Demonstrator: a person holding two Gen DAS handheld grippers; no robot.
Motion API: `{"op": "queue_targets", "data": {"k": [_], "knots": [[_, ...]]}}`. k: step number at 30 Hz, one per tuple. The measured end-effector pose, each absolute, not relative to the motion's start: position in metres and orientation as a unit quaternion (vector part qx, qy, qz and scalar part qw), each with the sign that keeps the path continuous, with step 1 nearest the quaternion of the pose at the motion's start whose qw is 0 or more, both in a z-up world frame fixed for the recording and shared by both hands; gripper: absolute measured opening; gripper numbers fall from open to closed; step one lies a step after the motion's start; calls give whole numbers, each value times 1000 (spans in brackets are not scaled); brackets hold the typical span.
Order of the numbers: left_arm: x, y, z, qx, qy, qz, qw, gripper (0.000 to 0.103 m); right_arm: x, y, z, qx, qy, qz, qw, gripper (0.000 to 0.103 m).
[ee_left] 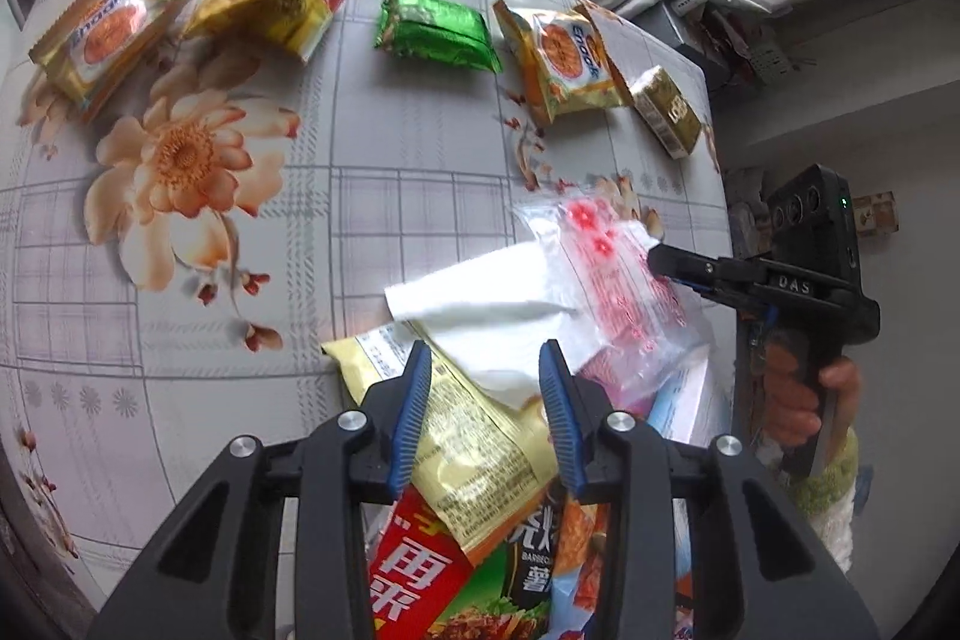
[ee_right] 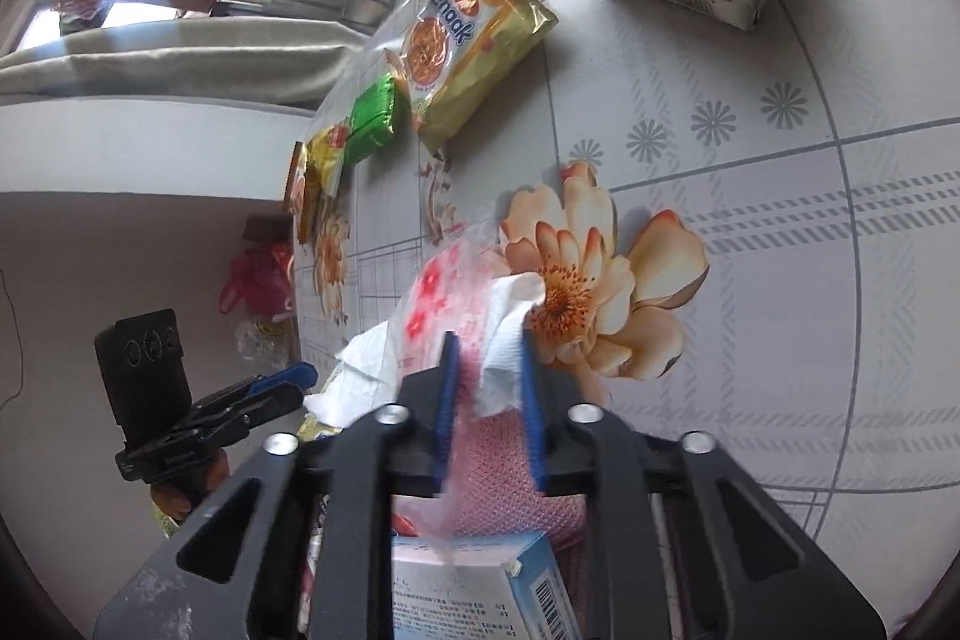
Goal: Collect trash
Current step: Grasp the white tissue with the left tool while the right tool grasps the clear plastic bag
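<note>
My left gripper (ee_left: 486, 358) reaches down over a heap of trash at the table's near edge. Its blue pads press a gold snack wrapper (ee_left: 480, 448), and a corner of a white tissue (ee_left: 480, 298) lies between them too. From the right, my right gripper (ee_left: 654, 259) is shut on that tissue together with a clear bag printed with red flowers (ee_left: 606, 256). In the right wrist view, the tissue (ee_right: 504, 358) and bag (ee_right: 432, 292) sit pinched between the right gripper (ee_right: 489, 346) pads. The left gripper (ee_right: 288, 379) shows at lower left there.
On the flowered tablecloth (ee_left: 390, 220) lie two Enaak packets (ee_left: 102, 34) (ee_left: 564, 58), a yellow packet (ee_left: 270, 4), a green packet (ee_left: 435, 31) and a gold tissue pack (ee_left: 666, 112). The heap holds a red packet (ee_left: 414, 574), a blue-white box (ee_right: 474, 580) and pink mesh (ee_right: 510, 448).
</note>
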State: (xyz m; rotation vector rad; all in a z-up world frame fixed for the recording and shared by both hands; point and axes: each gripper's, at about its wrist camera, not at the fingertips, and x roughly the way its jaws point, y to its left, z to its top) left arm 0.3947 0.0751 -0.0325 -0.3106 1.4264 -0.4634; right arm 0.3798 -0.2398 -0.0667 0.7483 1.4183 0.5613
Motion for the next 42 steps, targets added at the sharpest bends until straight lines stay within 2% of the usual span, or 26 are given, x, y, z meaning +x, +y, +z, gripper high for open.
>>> {"op": "queue_targets", "data": {"k": [3, 14, 19, 21, 27, 35, 39, 41, 42], "knots": [[392, 70, -34, -144, 648, -221, 714, 36, 379, -241, -62, 334, 615, 249, 669, 4], [405, 47, -49, -127, 650, -203, 721, 35, 374, -258, -55, 375, 580, 246, 680, 3], [405, 39, -51, -111, 651, -200, 724, 6, 371, -269, -60, 386, 575, 247, 677, 3], [405, 37, -50, -105, 646, -202, 728, 0, 370, -272, -61, 393, 574, 250, 674, 3], [407, 40, -37, -97, 620, -196, 754, 0, 368, -283, -67, 414, 572, 252, 662, 7], [410, 47, -18, -112, 588, -190, 778, 0, 361, -305, -76, 446, 564, 242, 652, 7], [416, 45, -30, -134, 613, -191, 755, 1, 358, -307, -74, 447, 561, 243, 653, 7], [421, 44, -40, -141, 631, -176, 742, 14, 358, -305, -74, 443, 563, 241, 655, 7], [425, 42, -46, -143, 640, -166, 737, 32, 358, -304, -75, 441, 564, 240, 655, 7]]}}
